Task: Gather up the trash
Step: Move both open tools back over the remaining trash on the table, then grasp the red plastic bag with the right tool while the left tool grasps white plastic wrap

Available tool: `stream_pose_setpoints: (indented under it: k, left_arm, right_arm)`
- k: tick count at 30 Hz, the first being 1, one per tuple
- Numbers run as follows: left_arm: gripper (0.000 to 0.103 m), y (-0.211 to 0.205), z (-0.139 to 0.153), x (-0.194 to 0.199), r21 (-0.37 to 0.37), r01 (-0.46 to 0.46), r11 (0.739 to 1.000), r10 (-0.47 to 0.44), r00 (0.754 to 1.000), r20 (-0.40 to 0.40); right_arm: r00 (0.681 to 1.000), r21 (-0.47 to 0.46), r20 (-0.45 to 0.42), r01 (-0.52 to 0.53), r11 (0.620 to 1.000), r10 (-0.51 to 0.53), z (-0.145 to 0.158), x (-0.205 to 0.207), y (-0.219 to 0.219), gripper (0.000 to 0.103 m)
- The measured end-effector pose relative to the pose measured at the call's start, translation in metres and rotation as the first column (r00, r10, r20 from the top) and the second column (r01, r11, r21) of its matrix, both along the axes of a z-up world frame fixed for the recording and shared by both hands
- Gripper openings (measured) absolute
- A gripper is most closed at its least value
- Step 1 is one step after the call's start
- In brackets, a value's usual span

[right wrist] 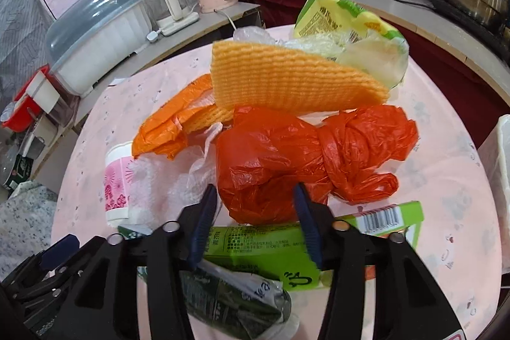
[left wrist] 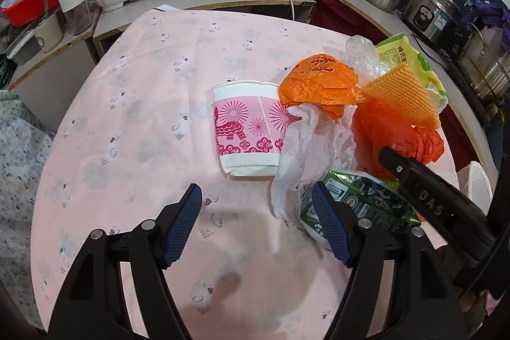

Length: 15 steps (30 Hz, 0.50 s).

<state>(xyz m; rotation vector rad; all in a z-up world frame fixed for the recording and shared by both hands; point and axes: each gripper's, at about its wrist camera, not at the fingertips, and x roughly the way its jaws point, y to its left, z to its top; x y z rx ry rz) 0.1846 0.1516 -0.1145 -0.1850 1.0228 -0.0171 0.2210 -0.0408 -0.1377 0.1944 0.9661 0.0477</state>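
Trash sits heaped on the pink tabletop (left wrist: 134,104), mostly toward 2 o'clock in the left wrist view: paper cup (left wrist: 247,129) on its side at centre, white tissue (left wrist: 298,155) draped against it, orange bag (left wrist: 318,85) behind, red knotted bag (right wrist: 306,155) and an orange mesh sheet (right wrist: 287,78) further right, dark green wrapper (left wrist: 363,203) nearest. Left tongs (left wrist: 256,228) wide open, nothing between them, hovering over bare cloth just short of the cup; the right-hand pad overlaps the wrapper's edge in view, contact unclear. Right tongs (right wrist: 253,225) partly open, straddling the near end of the red bag with a green carton (right wrist: 264,247) lying under them; pads don't look pressed on anything, so holding nothing as far as I can tell. Risks: red bag is slippery thin plastic, a shallow pinch could catch only a loose fold and slip or tear. Closing low may snag the carton too. Both tongs crowd the same 5 o'clock corner of the pile, collision likely. Cup could roll off if nudged; tissue may drag along.
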Motion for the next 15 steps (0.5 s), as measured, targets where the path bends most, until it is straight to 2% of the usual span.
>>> stream_pose_setpoints:
  k: [2, 6, 15]
  left_arm:
    - [0.068, -0.001, -0.001, 0.004, -0.001, 0.005, 1.000, -0.005, 1.000, -0.001]
    - [0.068, -0.006, -0.001, 0.008, -0.006, 0.012, 1.000, -0.012, 1.000, 0.001]
    - [0.068, -0.040, 0.014, 0.008, 0.002, 0.076, 0.997, -0.076, 0.996, 0.037]
  right_arm:
    - [1.000, 0.011, -0.009, -0.013, 1.000, 0.013, -0.006, 0.002, -0.001, 0.021]
    - [1.000, 0.026, 0.010, -0.018, 1.000, 0.017, -0.006, -0.004, -0.007, 0.011]
    - [0.994, 0.050, 0.108, 0.003, 0.999, -0.008, 0.031, -0.031, -0.036, 0.005]
